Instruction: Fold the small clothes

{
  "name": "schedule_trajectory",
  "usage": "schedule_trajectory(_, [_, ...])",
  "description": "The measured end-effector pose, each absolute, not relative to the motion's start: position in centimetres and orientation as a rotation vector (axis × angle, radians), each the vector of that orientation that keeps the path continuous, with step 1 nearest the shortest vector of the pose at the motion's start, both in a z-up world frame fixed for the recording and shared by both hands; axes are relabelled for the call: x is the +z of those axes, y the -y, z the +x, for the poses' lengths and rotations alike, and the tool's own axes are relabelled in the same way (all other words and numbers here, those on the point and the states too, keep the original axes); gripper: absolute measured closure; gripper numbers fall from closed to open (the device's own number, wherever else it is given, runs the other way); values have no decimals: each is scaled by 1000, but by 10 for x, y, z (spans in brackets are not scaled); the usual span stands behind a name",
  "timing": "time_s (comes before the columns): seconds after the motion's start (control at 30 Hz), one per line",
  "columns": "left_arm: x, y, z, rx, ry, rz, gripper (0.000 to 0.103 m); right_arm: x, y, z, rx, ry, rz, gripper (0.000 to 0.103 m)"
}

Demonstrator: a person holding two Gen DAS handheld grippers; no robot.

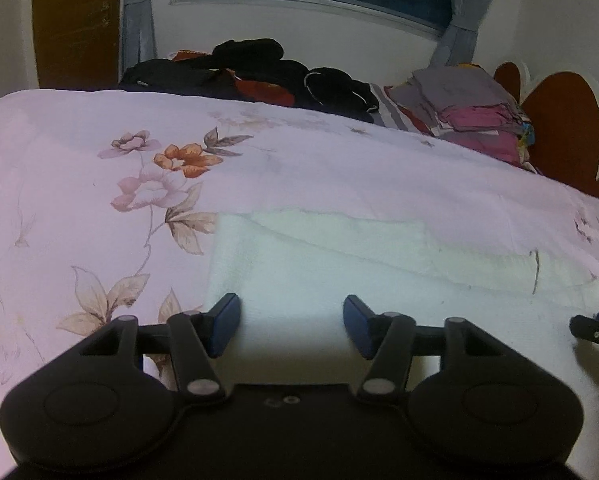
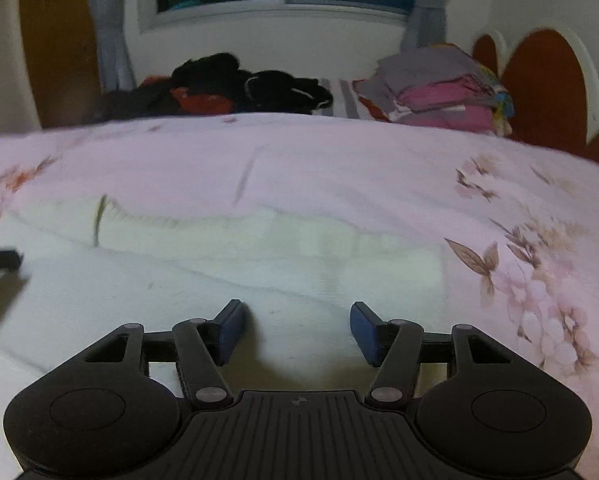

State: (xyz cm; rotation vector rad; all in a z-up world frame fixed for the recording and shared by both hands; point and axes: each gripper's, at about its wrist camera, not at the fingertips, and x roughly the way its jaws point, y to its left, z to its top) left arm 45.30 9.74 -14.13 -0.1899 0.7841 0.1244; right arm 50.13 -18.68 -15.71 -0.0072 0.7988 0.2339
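I've got the left hand-held gripper (image 1: pixel 291 326) over the near left part of the white cloth (image 1: pixel 339 264), which lies flat on the bed (image 1: pixel 79 152) w/ its pink floral sheet. Jaws stand about half apart, blue pads (image 1: pixel 224 326) clear of the fabric on both sides, nothing gripped; the cloth just shows in the gap between them. Cloth's left edge runs just outside the left pad, so I'm near that corner. A folded layer crosses the cloth further out, w/ a thin dark thread at its right end.

Right hand-held gripper (image 2: pixel 297 330) sits over the same white cloth (image 2: pixel 259 272), towards its right half; the cloth's right edge ends a bit beyond the right pad (image 2: pixel 365 332). Jaws also roughly half open, empty, fabric visible between them. Can't tell whether the tips touch the cloth or hover just above it. This view is a bit blurred.

In the left view the tip of the right hand-held gripper pokes in at the far right edge, also above the cloth.

At the far side of the bed: heap of dark clothes (image 1: pixel 259 76) and, to its right, a stack of folded clothes (image 1: pixel 471 112) by the headboard (image 1: pixel 559 120). Both well apart from the cloth.
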Motion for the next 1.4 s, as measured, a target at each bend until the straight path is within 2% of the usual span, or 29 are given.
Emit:
schedule_trajectory(0.1, [-138,-91,457,126,-763,-168,46,-148,189,496,242,-752,21,45])
schedule_trajectory(0.2, [-146,-94,468,137,-792,-169,42,-161,188,503,226,-807,-26,45])
schedule_trajectory(0.63, [-140,-90,463,155,-815,-156,44,-150,204,492,191,-800,25,45])
schedule_trajectory(1.0, [-128,-77,439,113,-822,-150,44,-137,189,464,242,-782,16,45])
schedule_trajectory(1.4, [-140,-52,402,64,-825,-5,41,-157,199,447,245,-828,-21,46])
